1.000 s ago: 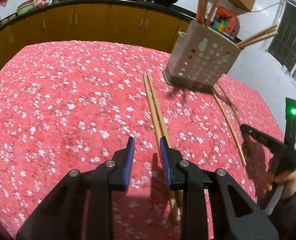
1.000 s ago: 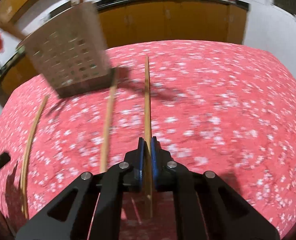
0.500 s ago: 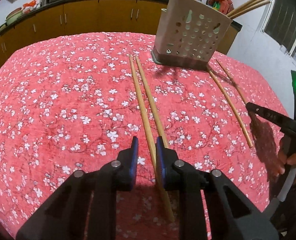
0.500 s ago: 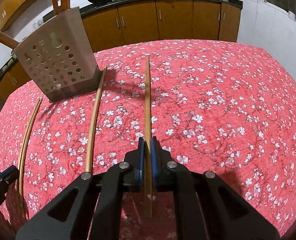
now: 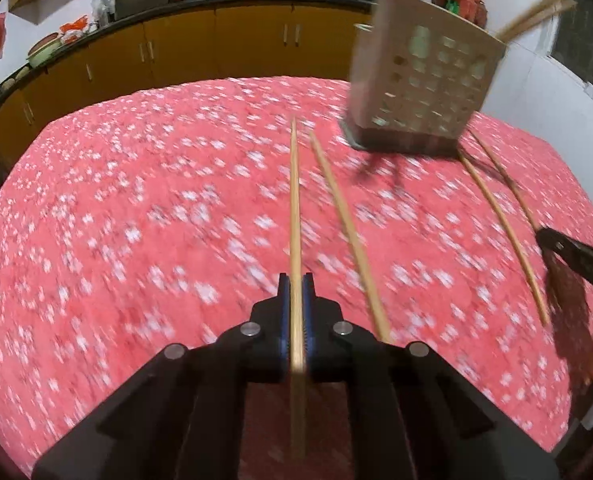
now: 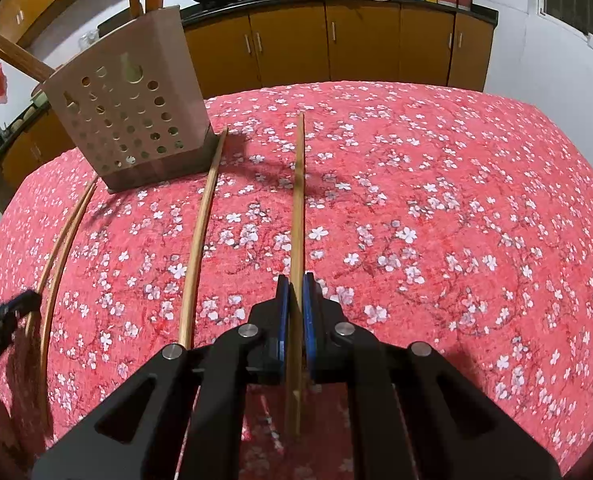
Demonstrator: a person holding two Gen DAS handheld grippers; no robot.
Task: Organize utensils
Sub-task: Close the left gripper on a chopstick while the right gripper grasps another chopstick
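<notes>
The left gripper is clamped on a long wooden chopstick running toward 12 o'clock; the right gripper pinches another wooden chopstick likewise; the perforated beige holder stands at 10 o'clock

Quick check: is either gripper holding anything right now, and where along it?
Both are. The left gripper is shut on a chopstick near its thick end; the right gripper is shut on another chopstick, also near the thick end.
</notes>
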